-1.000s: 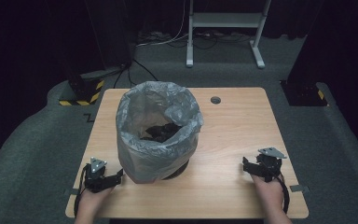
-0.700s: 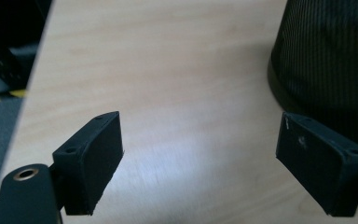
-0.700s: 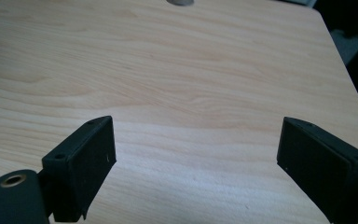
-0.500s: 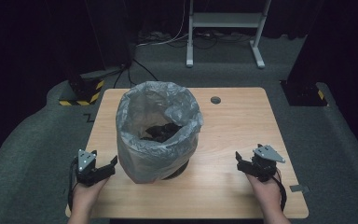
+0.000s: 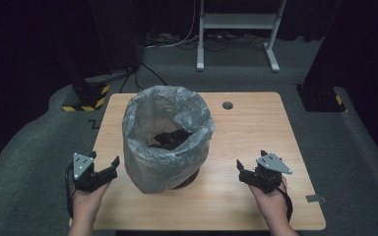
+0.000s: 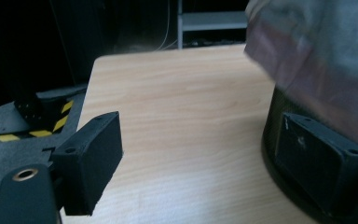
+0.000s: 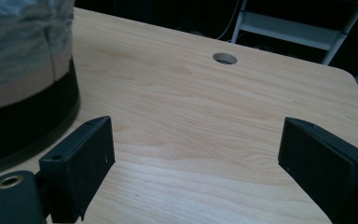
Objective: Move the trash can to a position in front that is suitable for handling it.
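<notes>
On either side of the bin the two tongs sit low over the tabletop, both released and carrying nothing: left tongs just beside the bin's left flank, right tongs further off its right flank, near but clearly apart. Bin stands roughly mid-tabletop, slightly toward the person's edge. Read of the step: approach phase, grasp not yet made, work looks to be about the liner. Next move, as I judge it: bring each set of tongs up from base height to the rolled-over rim of the liner and pinch film there, not the basket wall; left is closer, right has more travel. Materials: liner is thin grey translucent plastic film, crinkled, glossy in patches, folded down over most of the outside so a dark band of basket shows only at the bottom. The basket in the right gripper view is black fine mesh, cylindrical, with a solid dark foot ring. Film will likely be slippery and slack, so a shallow pinch may slide off; mesh gives no edge to grip. Something dark lies inside the bin, can't tell what. Tabletop is light wood-grain laminate, smooth, rounded corners, with a round cable hole beyond the bin to its right. In the left gripper view the jaw pads are flat matte black blocks, one pad close against the bin's base; touching or not, can't tell.
</notes>
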The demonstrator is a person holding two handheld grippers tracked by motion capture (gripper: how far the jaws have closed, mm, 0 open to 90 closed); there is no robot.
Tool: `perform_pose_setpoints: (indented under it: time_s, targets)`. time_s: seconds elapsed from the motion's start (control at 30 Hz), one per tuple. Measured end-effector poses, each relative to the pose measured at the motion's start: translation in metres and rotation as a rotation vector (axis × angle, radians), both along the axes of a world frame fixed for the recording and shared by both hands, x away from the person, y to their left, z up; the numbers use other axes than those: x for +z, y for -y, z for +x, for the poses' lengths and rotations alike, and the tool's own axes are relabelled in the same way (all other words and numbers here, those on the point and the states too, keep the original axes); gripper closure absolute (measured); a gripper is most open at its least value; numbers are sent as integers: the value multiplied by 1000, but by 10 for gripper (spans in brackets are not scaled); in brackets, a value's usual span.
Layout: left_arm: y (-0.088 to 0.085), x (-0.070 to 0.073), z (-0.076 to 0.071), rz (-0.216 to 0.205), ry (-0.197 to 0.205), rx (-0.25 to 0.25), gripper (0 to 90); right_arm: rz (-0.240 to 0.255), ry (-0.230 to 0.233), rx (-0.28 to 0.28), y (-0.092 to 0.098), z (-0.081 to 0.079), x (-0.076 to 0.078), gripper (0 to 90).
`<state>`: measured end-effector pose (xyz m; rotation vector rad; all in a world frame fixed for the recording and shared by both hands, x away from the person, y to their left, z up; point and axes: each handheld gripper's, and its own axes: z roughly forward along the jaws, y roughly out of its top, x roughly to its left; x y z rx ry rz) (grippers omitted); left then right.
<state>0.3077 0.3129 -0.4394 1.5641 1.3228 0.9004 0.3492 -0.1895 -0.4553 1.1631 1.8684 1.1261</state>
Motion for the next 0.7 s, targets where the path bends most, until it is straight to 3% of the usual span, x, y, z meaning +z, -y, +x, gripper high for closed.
perform_pose_setpoints:
  time_s: [0.13, 0.2, 0.23, 0.3, 0.43, 0.53, 0.57, 0.6, 0.7]
  targets:
    - [6, 10, 5, 3, 20, -33, 153, 7, -6, 12, -11, 0, 9, 107]
    - [6, 15, 12, -43, 21, -40, 162, -9, 28, -3, -16, 0, 15, 107]
    - [7, 18, 16, -45, 24, -47, 161, -10, 38, 1, -18, 1, 18, 107]
    - [10, 23, 23, 21, 23, -48, 160, -16, 43, 5, -22, 3, 23, 107]
    - [13, 35, 39, 19, 40, -28, 151, 13, 39, 0, -27, 12, 32, 107]
    - [14, 40, 46, -43, 82, -31, 152, 30, 35, -15, -31, 19, 39, 116]
    - [16, 40, 46, -45, 100, -32, 152, 37, 34, -15, -33, 21, 41, 115]
    - [18, 39, 46, -41, 115, -30, 153, 36, 37, -16, -34, 22, 42, 115]
    - [22, 35, 48, -7, 89, -30, 153, 24, 35, -23, -41, 27, 45, 116]
